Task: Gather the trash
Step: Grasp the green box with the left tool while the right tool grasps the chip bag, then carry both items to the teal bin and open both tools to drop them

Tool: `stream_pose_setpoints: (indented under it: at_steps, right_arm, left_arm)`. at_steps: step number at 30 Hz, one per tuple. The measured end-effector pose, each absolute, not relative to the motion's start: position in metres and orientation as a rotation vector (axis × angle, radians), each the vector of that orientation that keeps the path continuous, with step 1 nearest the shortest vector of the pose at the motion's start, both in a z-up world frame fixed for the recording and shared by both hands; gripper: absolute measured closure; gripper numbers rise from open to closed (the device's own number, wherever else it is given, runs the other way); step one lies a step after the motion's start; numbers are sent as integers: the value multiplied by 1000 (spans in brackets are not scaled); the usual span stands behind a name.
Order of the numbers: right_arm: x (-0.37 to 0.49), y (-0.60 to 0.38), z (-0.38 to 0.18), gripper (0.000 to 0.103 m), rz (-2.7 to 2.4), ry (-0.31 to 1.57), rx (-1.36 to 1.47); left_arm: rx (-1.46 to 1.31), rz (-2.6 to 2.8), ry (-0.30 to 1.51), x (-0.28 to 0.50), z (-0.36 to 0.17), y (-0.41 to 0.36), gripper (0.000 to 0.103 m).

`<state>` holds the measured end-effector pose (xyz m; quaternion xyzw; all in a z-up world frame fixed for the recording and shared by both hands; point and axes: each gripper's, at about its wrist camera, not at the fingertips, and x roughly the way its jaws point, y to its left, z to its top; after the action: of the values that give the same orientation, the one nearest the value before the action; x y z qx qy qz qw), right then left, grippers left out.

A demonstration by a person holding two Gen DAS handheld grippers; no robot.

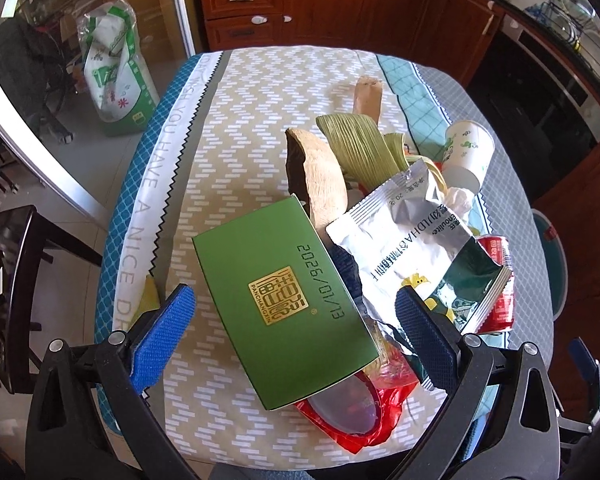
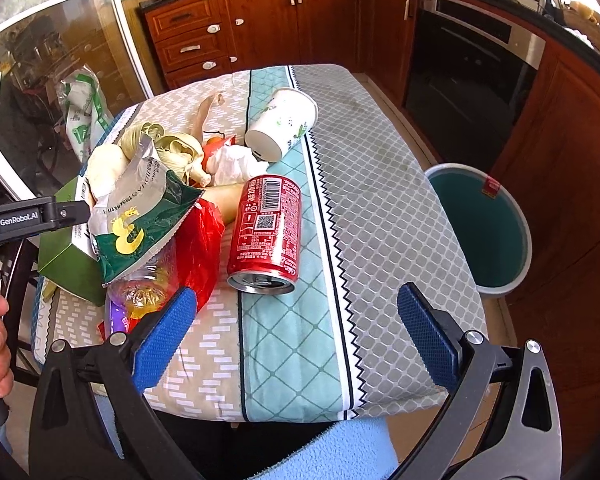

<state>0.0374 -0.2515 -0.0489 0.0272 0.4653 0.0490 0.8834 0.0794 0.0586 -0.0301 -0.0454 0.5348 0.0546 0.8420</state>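
Glossy, crinkled and matt trash on cloth
Shiny metal can [image 2: 265, 232], crinkled foil packet [image 1: 404, 240], matt card box [image 1: 283, 300], glossy red plastic bag [image 2: 199, 248], paper cup [image 2: 281, 124]; quilted cloth [image 2: 380, 200] beneath

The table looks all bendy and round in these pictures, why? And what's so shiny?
Left wrist view: the fisheye lens bows the table edges, and the silver snack bag glares in sunlight. Right wrist view: the same curving bends the cabinets; the red can shows bright highlights.

We see bright daylight, sharp focus, glare on the foil packet [image 1: 400, 236], and strong fisheye bending at dark edges.
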Motion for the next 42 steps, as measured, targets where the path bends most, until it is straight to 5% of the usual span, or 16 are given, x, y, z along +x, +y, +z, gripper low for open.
stream_pose_setpoints:
  at_steps: [3,4,7,9,25,28,31,33,36,42]
  right_arm:
    - [45,-249,-50,8,145,967,76]
    - [49,-248,-50,9,163,969,86]
    - [63,-244,-49,25,222,979,114]
    - [72,-237,-47,33,259,985,123]
    - [92,-185,-65,34,460,1147,188]
    - [90,-181,-72,37,481,1184,218]
    - [97,-177,-79,53,493,1206,262]
    - [100,-176,-77,77,504,1196,291]
    - [98,-173,-60,98,497,1133,272]
    - [91,-186,-19,100,488,1002,245]
  left_arm:
    - [-84,117,1137,80,-37,56,11]
    - [-78,118,1141,80,-39,56,22]
    - [-68,104,1115,76,-37,59,28]
    - [-59,82,1106,73,-37,63,29]
    - [-86,36,1112,63,-49,93,20]
    - [-114,5,1148,62,-62,97,30]
    - [-108,-2,1141,60,-63,94,39]
    - [-91,-2,1122,58,-60,91,40]
    - [-77,4,1097,56,-53,93,40]
    - [-93,27,1028,52,-26,106,40]
